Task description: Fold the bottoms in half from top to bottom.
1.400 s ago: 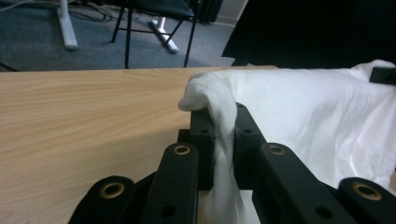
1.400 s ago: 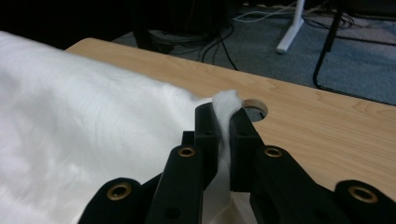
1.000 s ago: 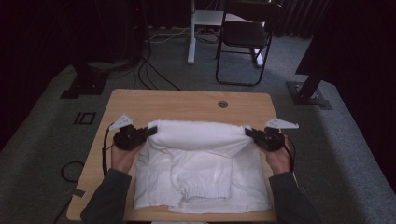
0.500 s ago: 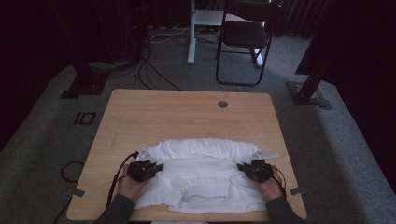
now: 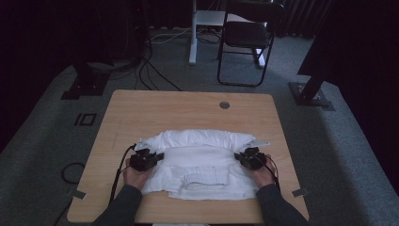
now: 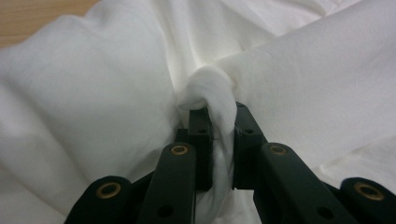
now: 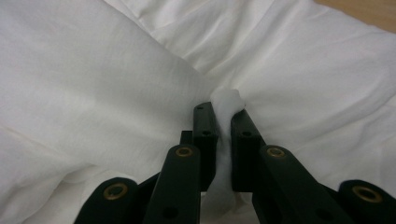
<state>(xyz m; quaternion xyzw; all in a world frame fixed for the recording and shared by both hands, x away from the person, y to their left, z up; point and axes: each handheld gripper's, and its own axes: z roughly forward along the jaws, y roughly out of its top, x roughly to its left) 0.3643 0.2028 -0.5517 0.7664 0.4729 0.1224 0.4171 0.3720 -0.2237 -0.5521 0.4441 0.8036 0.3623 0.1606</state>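
Left hand-held gripper point(image 6: 218, 116) pinches a bunch of the white cloth point(image 5: 202, 160) tight, and the right hand-held gripper point(image 7: 223, 116) does the same. The cloth lies in a soft heap on the near half of the wooden table point(image 5: 188, 108). It looks like a folded shirt, maybe. Both hands should pull evenly and lay the fold flat. Behind, a dark room holds a chair point(image 5: 247, 37) and cables point(image 5: 150, 70).

Right gripper point(image 7: 223, 119) with black jaws pinched on a bunched fold of white cloth point(image 7: 116, 79), wooden table point(image 7: 369, 11) at top right
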